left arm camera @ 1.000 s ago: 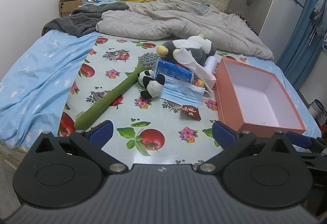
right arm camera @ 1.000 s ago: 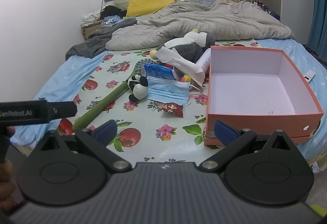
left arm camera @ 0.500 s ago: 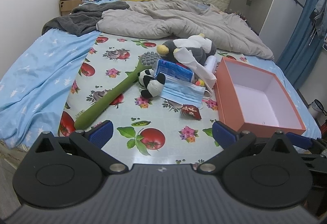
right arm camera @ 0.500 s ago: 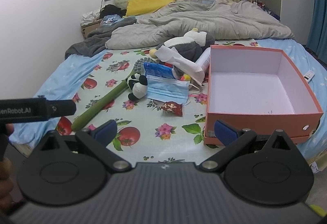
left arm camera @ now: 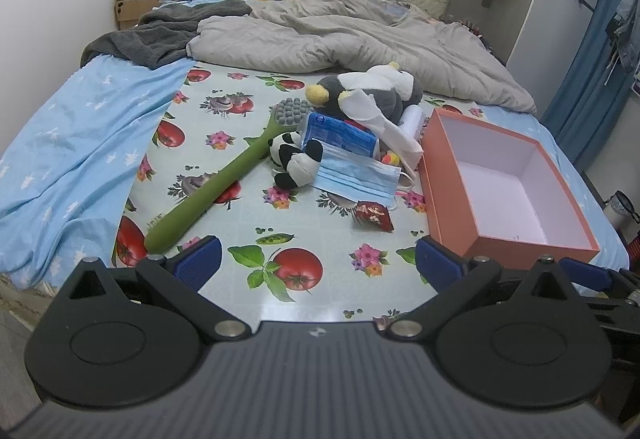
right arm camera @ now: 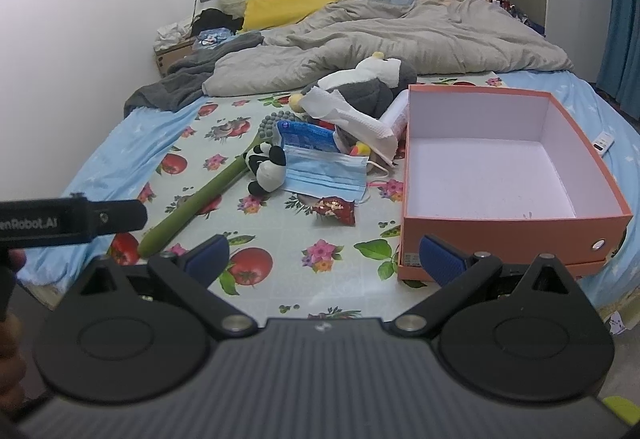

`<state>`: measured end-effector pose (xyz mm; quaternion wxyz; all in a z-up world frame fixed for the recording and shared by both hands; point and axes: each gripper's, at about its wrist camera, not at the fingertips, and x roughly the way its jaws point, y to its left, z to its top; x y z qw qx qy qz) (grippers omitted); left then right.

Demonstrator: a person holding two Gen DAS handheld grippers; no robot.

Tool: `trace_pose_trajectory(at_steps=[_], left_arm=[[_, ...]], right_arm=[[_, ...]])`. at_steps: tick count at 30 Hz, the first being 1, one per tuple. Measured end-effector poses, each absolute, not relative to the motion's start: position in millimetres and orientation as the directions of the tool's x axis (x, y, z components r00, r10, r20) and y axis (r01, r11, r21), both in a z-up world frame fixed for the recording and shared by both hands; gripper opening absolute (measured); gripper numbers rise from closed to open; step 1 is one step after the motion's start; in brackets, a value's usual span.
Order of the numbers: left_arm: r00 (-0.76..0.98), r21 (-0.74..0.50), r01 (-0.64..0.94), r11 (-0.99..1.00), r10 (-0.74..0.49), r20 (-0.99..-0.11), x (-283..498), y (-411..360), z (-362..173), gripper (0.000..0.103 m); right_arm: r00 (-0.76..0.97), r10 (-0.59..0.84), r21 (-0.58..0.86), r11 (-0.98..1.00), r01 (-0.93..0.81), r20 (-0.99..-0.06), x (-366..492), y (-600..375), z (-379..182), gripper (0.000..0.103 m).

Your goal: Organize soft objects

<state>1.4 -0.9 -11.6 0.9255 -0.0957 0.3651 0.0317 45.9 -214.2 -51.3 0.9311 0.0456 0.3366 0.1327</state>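
1. Left wrist view. Your left gripper (left arm camera: 318,263) hangs over the near edge of the bed, jaws spread wide and holding nothing. One fruit-print mat (left arm camera: 240,207) covers the bed's middle. On it, in a heap well ahead of you: one panda toy (left arm camera: 294,163), one grey plush (left arm camera: 368,89), one face mask (left arm camera: 356,177), one blue packet (left arm camera: 340,135), one white tissue (left arm camera: 384,119). One long green brush (left arm camera: 224,185) lies slantwise just left of the panda toy. One red sachet (left arm camera: 374,215) lies alone, near the mask. One orange box (left arm camera: 448,199), open and empty, stands right of the heap. The tip of your right gripper shows at the lower right edge.

2. Right wrist view. Your right gripper (right arm camera: 324,259) is also spread wide and empty, its right fingertip in front of the box's near corner. Same count of things on the mat. Only here: the box's front wall with one metal eyelet (right arm camera: 598,245), one small white tag (right arm camera: 603,141) on the blue sheet (right arm camera: 624,135) beyond the box, and the black bar (right arm camera: 72,221) of your left gripper at the left edge. The left view alone shows the wide spread of blue sheet left of the mat.
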Motion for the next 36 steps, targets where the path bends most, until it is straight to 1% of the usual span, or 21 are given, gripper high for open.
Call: trace_pose_trajectory(at_steps=[19,27,30,36], left_arm=[[0.72,-0.149,-0.126,0.981,-0.013,-0.694,3,-1,-18,0.103],[0.702,-0.14,-0.124,0.982,-0.013,-0.712,12,1,-21,0.103],[0.692,-0.138,-0.121,0.983,-0.016,-0.722,18,1,-24,0.103],[0.69,-0.133,-0.094,0.987,-0.031,-0.723,23,-3,-27,0.103]], right_arm=[[0.718,0.28,0.178,0.96,-0.216,-0.637,49,-211,-53,0.103],[0.693,0.278,0.17,0.96,-0.222,-0.665,55,-205,-62,0.103],[0.675,0.291,0.19,0.957,-0.221,-0.678,57,-207,-68,0.103],[0.674,0.29,0.194,0.957,-0.216,-0.68,58,-207,-71,0.103]])
